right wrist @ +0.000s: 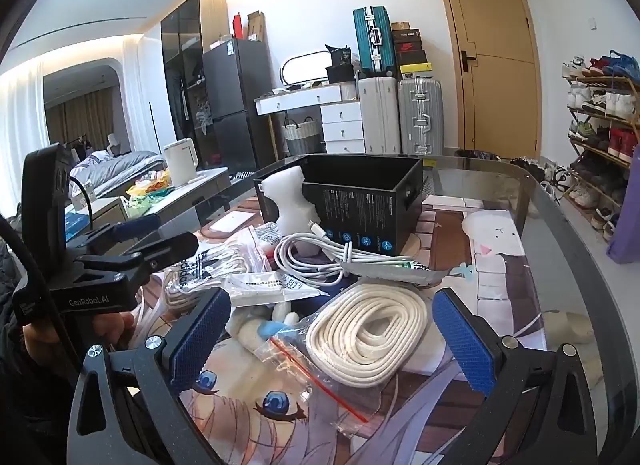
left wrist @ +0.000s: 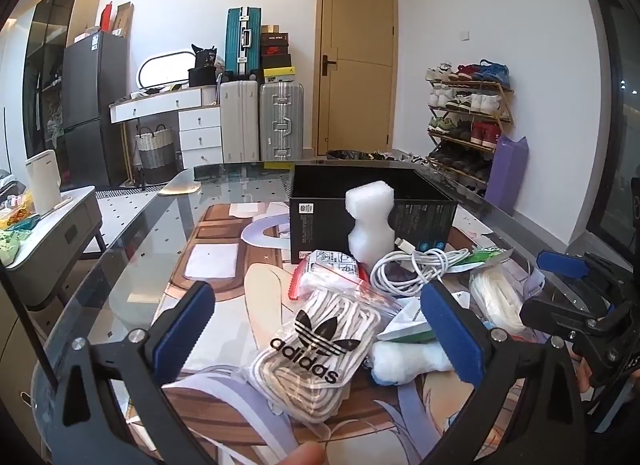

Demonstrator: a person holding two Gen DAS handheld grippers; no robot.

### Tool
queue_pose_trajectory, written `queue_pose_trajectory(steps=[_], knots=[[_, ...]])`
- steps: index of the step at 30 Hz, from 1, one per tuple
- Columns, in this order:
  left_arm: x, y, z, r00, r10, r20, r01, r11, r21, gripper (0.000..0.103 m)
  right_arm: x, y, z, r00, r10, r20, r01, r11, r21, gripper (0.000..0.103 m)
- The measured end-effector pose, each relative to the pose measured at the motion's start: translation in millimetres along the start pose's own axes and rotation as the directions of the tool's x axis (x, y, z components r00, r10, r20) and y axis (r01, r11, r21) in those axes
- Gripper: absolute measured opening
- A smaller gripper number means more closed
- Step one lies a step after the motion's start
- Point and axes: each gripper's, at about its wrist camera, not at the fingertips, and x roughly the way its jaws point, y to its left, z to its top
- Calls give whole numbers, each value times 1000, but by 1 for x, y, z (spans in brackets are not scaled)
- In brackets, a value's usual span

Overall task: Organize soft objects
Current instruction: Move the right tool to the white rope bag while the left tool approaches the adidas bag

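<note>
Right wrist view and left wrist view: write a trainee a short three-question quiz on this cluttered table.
1. True or false: the black box stands open at the top.
2. Which item lies between the pads of the right gripper? A) white charging cable B) bagged coil of cream rope C) white foam piece
3. Fill in: the bag between the pads of the left gripper bears the printed word ____.

Key: 1 true; 2 B; 3 adidas, on the bag of white laces.
</note>
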Motion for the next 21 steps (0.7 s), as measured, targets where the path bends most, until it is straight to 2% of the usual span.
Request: queue_pose_trajectory(steps=[6, 16, 21], knots=[[2, 0, 3, 1000, 5, -9, -5, 1000, 3, 103, 2, 0, 3, 999, -31, -20, 31, 999, -14, 102], [3, 1, 5, 1000, 30, -10, -30, 1000, 8, 103, 1, -4, 10, 989, -135, -65, 132, 990, -52, 102], [10, 4, 3, 999, 27, -46, -26, 1000, 6, 103, 15, -11, 5, 983, -117, -141, 119, 993, 6, 102]])
